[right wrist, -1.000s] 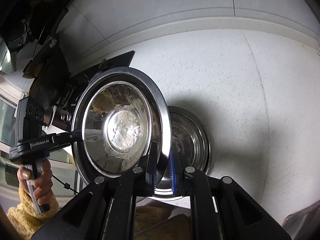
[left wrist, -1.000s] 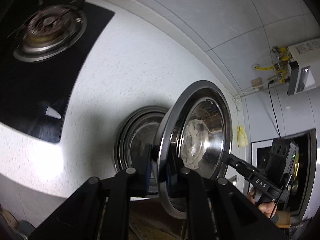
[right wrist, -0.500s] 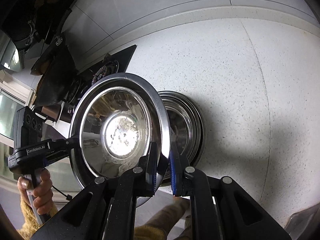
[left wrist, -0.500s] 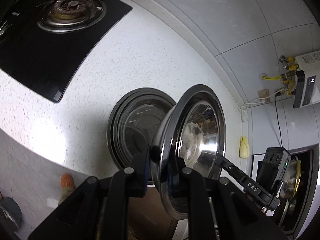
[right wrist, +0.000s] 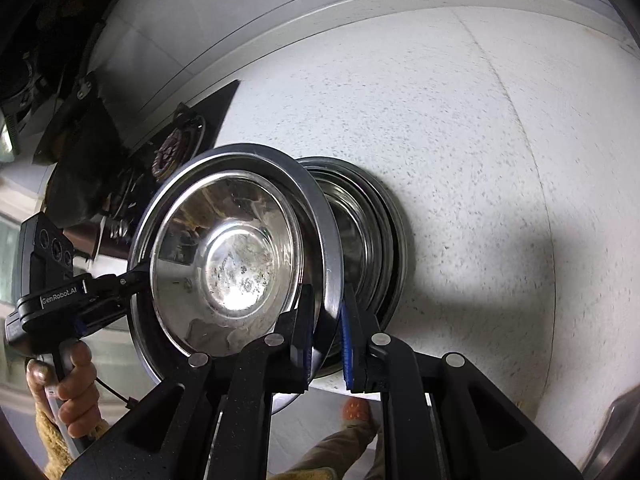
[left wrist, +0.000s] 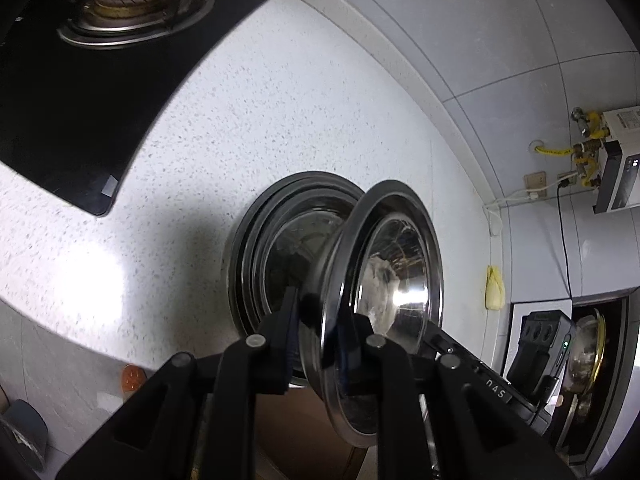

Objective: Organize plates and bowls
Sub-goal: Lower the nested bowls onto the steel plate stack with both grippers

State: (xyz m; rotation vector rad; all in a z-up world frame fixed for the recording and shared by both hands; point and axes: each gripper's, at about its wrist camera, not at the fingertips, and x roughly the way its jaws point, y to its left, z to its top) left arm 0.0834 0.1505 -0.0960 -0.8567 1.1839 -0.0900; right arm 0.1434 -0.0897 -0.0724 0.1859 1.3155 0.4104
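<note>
- Both tongs have the same steel bowl (left wrist: 394, 276) by opposite edges of its rim, carrying it tilted above the stack of bowls (left wrist: 276, 248) on the speckled counter (left wrist: 248, 128); a hold on each side looks meant to keep the wide, slippery dish level enough to nest.
- Left wrist view: the left gripper (left wrist: 320, 332) sits at 6 o'clock, its jaws a narrow slot apart with the bowl's rim between them. Those jaws have just been opening a little, yet the rim is in the slot and the pads look to bear on it.
- In that view the stack lies just behind the held bowl, toward 9 o'clock of it, near the counter's front edge. The gas hob (left wrist: 132, 0) is well apart at 11 o'clock.
- At 4 o'clock the other tongs reach in to the far rim, with a wall heater (left wrist: 618, 168) up at 2 o'clock.
- Right wrist view: the right gripper (right wrist: 326, 320) at 6 o'clock is nearly closed, clamped on the rim, blue pads either side of the metal.
- Here the bowl (right wrist: 236, 256) fills the centre, open face to the camera; the stack (right wrist: 368, 240) peeks out at 3 o'clock of it, partly hidden.
- At 8 o'clock a person's hand (right wrist: 66, 388) grips the left tongs' handle, whose tip meets the bowl's opposite rim.
- My reading: the bowl is about to be lowered into the stack, and the loosening left grip suits a release.
</note>
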